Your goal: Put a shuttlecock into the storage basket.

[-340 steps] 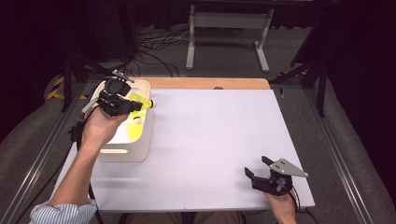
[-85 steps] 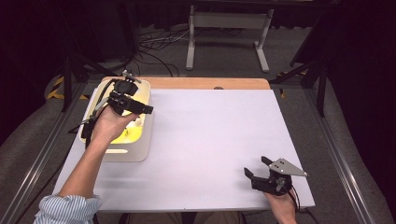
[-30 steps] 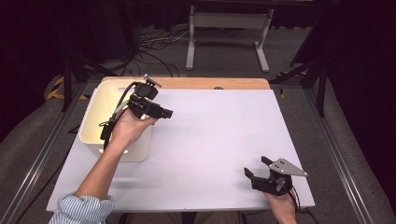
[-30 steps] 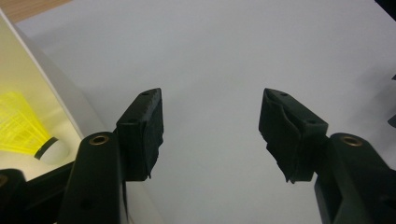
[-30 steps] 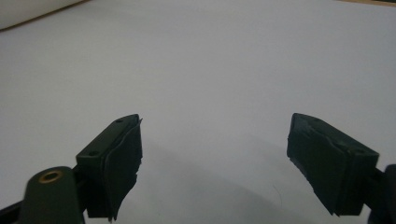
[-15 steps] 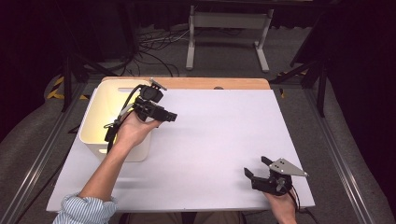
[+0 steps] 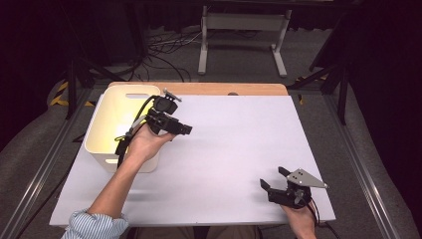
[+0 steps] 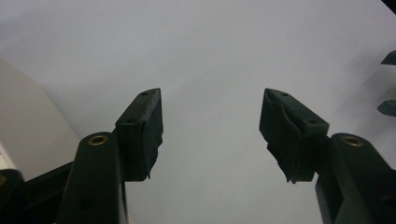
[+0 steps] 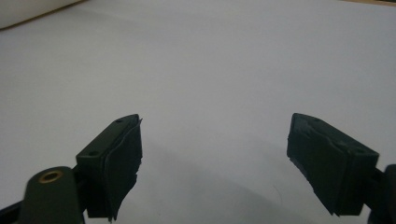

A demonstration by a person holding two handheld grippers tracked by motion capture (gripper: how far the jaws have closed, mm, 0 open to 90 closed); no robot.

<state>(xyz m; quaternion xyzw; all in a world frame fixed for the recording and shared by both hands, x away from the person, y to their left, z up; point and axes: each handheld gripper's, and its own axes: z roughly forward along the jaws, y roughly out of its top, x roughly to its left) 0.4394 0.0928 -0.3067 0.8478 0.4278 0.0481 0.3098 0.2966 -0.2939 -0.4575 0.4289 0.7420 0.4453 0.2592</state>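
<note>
The left tool [image 7: 185, 130], matte black, gaped wide beside a smooth cream rectangular bin [image 7: 102, 130] at left; the right tool [image 7: 271, 181], lower right, also gaped over the plain white worktop [image 7: 239, 134].

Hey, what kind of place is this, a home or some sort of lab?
Most likely a lab or recording studio, not a home. A bare white table stands among black curtains, cables lie on the grey floor behind it, and a person holds a tool in each hand: left, right.
</note>
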